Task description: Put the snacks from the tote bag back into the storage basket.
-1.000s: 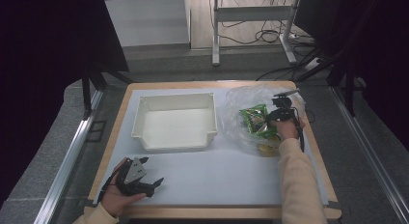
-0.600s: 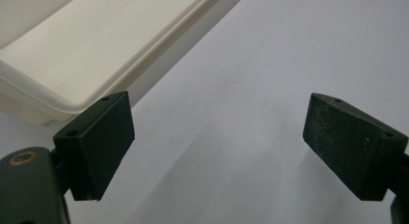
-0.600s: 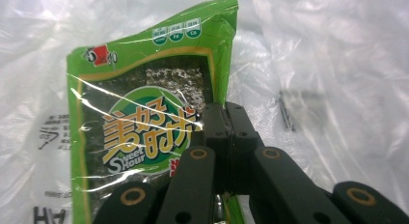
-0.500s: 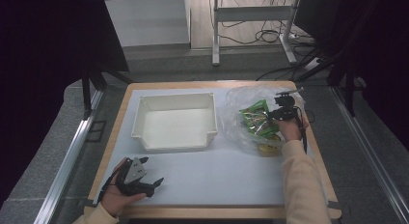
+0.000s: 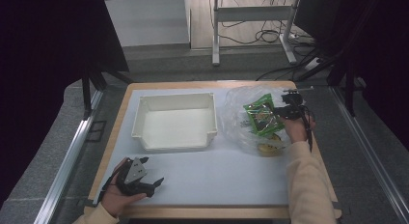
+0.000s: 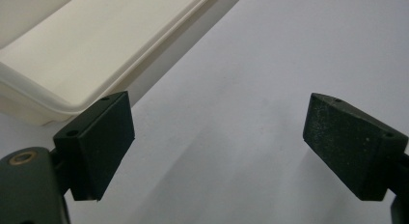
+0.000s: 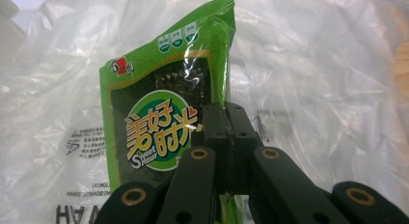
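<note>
Item one, the green snack packet (image 7: 166,118): we find it pinched by its edge between the closed jaws of the right gripper (image 5: 283,111), at the far right of the table. In the right gripper view it stands upright, its printed face toward the camera. An edge grip makes sense here, we judge, since the flat pouch gives the pads only a thin seam to clamp.

Item two, the clear plastic bag (image 5: 238,120): crumpled and lying open around the packet, at the right of the tray. At least one more packet (image 5: 270,147), yellowish, lies in its near part; we cannot make out its print through the film.

Item three, the white plastic tray (image 5: 176,139): empty, centre-far on the white tabletop (image 5: 231,178). We take it as the likely destination for the bag's contents.

Item four, the left gripper (image 5: 155,183): parked on the near left of the table, jaws wide apart with nothing between them, its camera looking past the tray's corner. It seems kept clear of the work.

Against the earlier high views, the packet now sits higher and more upright, lifted partly out of the bag; the left gripper and the tray have not moved.
</note>
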{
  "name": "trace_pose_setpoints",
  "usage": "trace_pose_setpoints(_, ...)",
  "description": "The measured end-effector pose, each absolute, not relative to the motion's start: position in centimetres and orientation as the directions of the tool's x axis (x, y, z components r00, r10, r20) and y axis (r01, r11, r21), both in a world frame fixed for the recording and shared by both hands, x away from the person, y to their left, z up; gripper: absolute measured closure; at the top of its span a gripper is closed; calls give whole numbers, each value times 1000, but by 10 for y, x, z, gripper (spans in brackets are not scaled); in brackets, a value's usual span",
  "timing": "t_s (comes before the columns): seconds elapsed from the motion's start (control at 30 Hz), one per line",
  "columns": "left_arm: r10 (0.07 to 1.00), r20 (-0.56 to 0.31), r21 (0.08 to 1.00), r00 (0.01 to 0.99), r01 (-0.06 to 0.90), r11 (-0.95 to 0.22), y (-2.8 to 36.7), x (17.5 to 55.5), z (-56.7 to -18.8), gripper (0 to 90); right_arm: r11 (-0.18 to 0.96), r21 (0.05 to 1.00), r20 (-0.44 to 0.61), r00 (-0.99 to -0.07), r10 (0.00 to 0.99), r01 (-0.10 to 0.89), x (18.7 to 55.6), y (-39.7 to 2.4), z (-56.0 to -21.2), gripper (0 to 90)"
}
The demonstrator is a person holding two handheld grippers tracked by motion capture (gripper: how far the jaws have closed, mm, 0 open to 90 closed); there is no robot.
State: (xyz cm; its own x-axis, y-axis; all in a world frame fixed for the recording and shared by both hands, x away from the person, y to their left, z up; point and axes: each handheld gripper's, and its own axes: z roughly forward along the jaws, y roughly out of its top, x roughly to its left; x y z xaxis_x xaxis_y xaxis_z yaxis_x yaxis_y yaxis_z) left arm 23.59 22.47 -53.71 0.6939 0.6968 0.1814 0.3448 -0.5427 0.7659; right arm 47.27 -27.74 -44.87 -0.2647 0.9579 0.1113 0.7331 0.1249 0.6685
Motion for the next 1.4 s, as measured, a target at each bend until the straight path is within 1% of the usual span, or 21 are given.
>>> trace_pose_setpoints(0.2,698,181,766,693,346,-542,225,236,-537,108,109,703,120,-269,956,703,467,-280,-440,895)
trace_pose_setpoints(0.23,698,181,766,693,346,-542,225,236,-537,108,94,715,140,-273,952,692,465,-281,-437,895)
trace_pose_setpoints(0.4,698,180,765,693,347,-543,225,236,-537,108,68,743,169,-285,944,666,461,-284,-428,895)
trace_pose_setpoints(0.53,697,181,764,694,347,-543,224,236,-537,108,61,758,175,-293,940,650,458,-285,-423,895)
trace_pose_setpoints(1.0,697,181,763,694,348,-544,224,236,-538,108,38,779,208,-315,926,626,454,-285,-418,896)
trace_pose_setpoints(1.4,697,182,764,693,347,-544,224,236,-537,108,34,798,231,-359,904,601,451,-272,-411,896)
